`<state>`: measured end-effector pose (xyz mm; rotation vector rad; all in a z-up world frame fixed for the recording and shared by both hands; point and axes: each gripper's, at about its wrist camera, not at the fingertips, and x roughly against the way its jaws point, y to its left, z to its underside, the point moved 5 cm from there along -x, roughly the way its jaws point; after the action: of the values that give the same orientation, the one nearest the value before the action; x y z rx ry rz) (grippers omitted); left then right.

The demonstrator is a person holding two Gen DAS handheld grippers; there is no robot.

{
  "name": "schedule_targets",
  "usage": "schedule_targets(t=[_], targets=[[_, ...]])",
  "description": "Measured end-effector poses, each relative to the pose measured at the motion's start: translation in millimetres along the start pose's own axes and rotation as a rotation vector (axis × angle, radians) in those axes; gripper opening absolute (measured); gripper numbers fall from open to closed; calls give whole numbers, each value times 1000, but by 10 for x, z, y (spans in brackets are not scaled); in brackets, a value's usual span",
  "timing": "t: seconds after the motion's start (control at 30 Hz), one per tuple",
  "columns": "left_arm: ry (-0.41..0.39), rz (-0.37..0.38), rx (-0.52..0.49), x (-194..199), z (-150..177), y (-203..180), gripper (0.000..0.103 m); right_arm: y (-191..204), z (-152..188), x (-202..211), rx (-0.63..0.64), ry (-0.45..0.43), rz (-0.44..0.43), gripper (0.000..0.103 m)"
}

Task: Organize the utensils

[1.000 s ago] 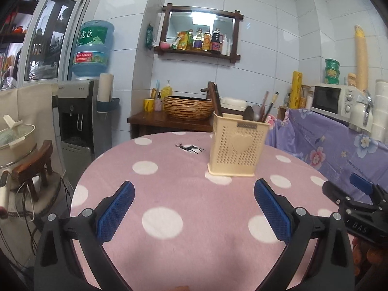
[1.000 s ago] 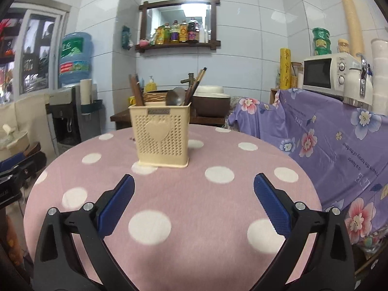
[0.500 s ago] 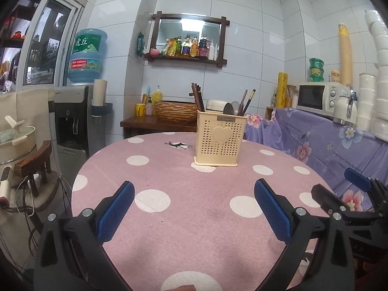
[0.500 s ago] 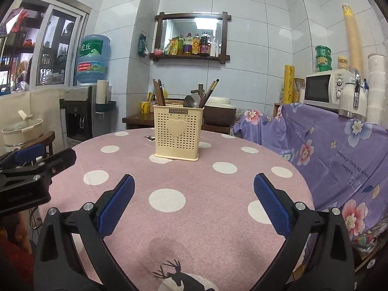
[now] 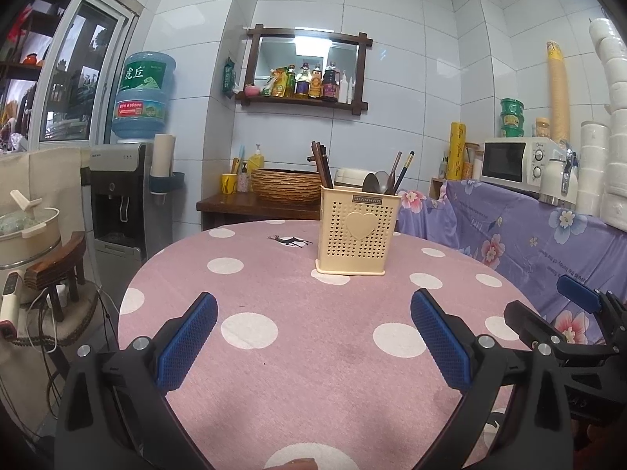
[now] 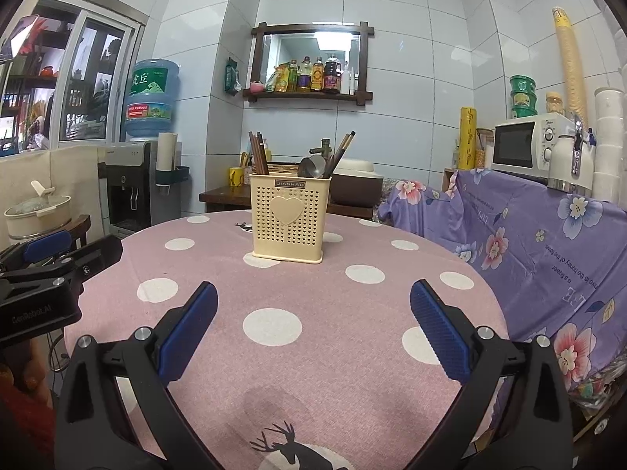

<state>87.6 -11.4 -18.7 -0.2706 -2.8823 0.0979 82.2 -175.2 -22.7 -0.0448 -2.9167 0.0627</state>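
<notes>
A cream perforated utensil holder (image 5: 357, 231) (image 6: 289, 217) with a heart on its front stands upright on the round pink polka-dot table (image 5: 313, 372) (image 6: 313, 333). Brown chopsticks (image 5: 322, 164) (image 6: 258, 152) stick out of its left side; a metal spoon (image 5: 375, 182) (image 6: 312, 166) and more chopsticks (image 6: 341, 150) stand in its right side. My left gripper (image 5: 311, 321) is open with nothing between its blue pads, well short of the holder. My right gripper (image 6: 313, 309) is open and empty too. Each gripper shows at the edge of the other's view.
Behind the table stands a wooden side table (image 5: 258, 201) with a wicker basket (image 5: 288, 184). To the left are a water dispenser (image 5: 117, 196) and a pot (image 5: 23, 227) on a stool. A purple floral cloth (image 6: 529, 235) covers the counter on the right, where a microwave (image 6: 525, 145) sits.
Both grippers have drawn back from the holder, which looks smaller and farther away. More of the table shows in front of each. Both stay open and empty.
</notes>
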Motion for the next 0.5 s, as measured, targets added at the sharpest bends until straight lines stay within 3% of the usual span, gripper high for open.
schedule_targets(t=[0.5], targets=[[0, -4, -2, 14, -3, -8, 98, 4, 13, -20, 2, 1, -3, 97]])
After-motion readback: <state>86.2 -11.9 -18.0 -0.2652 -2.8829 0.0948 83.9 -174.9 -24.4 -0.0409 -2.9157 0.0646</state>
